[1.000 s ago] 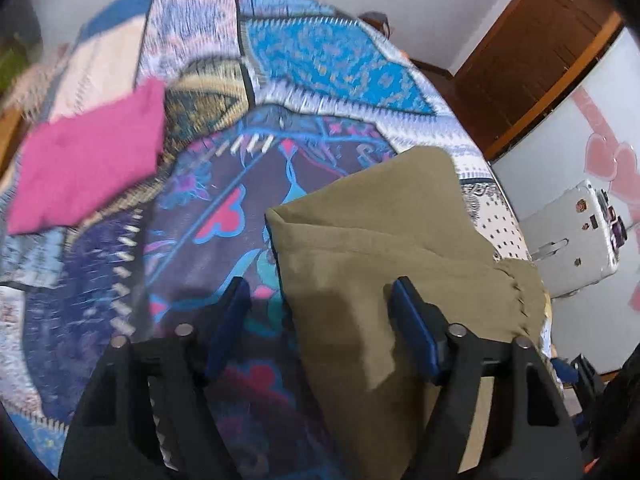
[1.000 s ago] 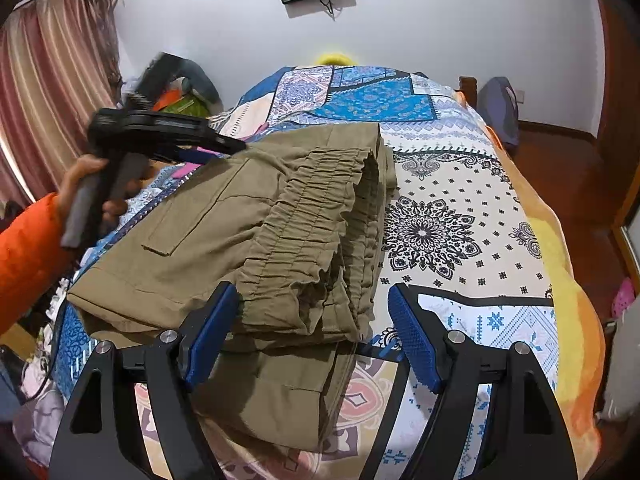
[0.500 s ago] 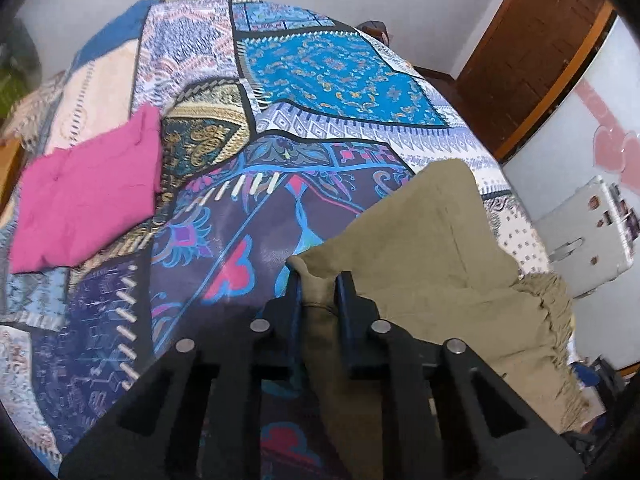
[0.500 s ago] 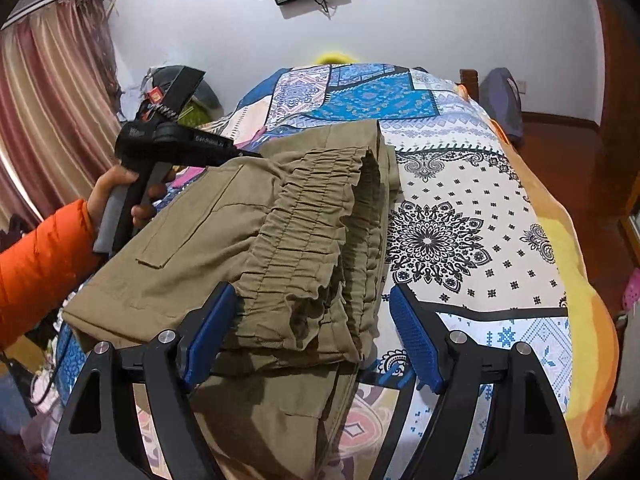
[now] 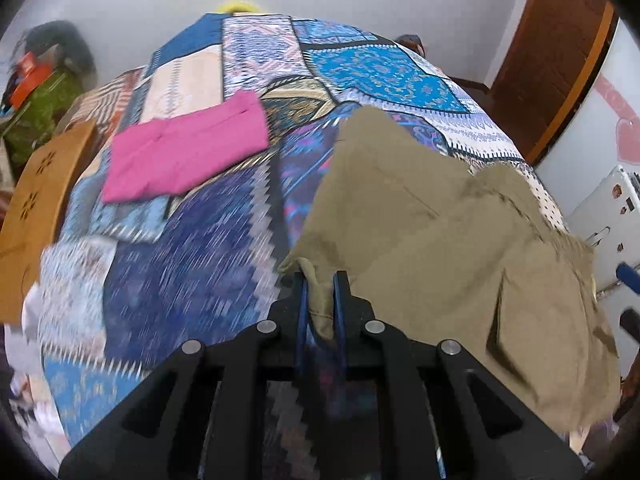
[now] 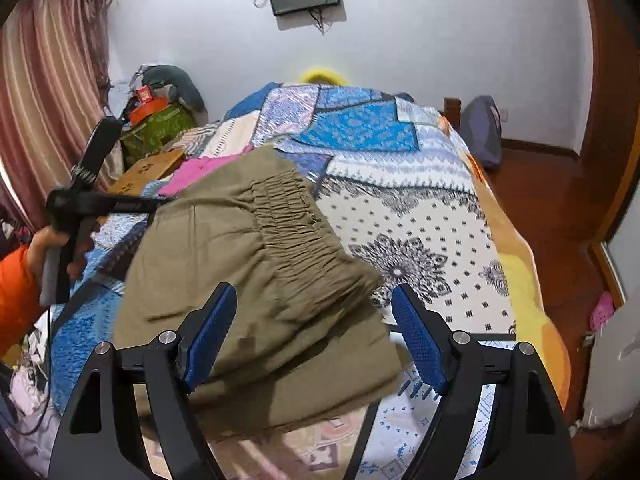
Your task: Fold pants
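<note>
Two grippers work olive pants (image 6: 256,280) on a patchwork bed (image 6: 420,216): left gripper (image 5: 320,304) pinches a corner; right gripper (image 6: 312,332), jaws opening w/ cloth between, grips nothing. Fabric looks soft, light, floppy; best held at edges/waistband.

Pants on the bed

My left tool (image 5: 320,300) sits at the left corner of the pants (image 5: 440,232) on the bed (image 5: 192,264); a cloth (image 5: 188,152) lies left, farther back.
</note>
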### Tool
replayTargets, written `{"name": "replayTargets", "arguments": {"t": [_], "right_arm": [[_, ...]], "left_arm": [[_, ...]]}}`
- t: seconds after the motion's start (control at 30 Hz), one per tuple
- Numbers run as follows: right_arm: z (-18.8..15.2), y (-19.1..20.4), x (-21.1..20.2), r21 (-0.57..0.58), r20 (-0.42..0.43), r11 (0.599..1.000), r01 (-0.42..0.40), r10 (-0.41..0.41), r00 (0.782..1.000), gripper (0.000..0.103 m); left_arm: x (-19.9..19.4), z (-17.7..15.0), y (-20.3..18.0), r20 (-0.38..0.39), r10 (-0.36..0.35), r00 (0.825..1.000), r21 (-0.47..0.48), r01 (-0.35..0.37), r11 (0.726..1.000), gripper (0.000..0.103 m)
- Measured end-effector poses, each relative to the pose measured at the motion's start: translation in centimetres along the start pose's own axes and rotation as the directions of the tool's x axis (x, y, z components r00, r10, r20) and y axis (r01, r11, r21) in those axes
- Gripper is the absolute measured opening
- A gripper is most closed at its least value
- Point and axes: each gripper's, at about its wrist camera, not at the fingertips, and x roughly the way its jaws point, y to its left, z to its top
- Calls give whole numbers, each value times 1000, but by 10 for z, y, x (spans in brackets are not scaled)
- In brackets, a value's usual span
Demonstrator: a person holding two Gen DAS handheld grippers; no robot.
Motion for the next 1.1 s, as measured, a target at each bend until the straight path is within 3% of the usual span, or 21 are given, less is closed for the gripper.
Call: {"name": "replayTargets", "arguments": {"t": [0.2, 0.37, 0.57, 0.7, 0.8, 0.97, 1.1], "right_arm": [[7, 36, -5, -78, 4, 996, -42, 43, 999, 77], [-4, 56, 5, -152, -21, 986, -72, 70, 997, 75], [-15, 51, 26, -148, -111, 986, -79, 62, 992, 41], [-18, 40, 32, -140, -126, 989, -53, 35, 991, 26], [-18, 35, 35, -167, -135, 985, -33, 10, 991, 25], [-15, 37, 33, -199, -148, 980, -10, -20, 989, 26], [-8, 36, 27, -202, -125, 979, 0, -26, 992, 29]], "left_arm": [[-36, -45, 12, 32, 17, 999, -64, -15, 998, 12], [-55, -78, 23, 41, -61, 997, -168, 67, 983, 12], [-68, -106, 23, 46, -60, 997, -217, 69, 974, 12], [-70, -115, 25, 48, -33, 998, -222, 43, 974, 13], [-71, -121, 29, 51, -17, 999, -221, 28, 975, 16], [-80, -121, 29, 16, 73, 997, -155, -70, 985, 16], [-94, -108, 26, 44, 80, 996, -103, -75, 992, 16]]}}
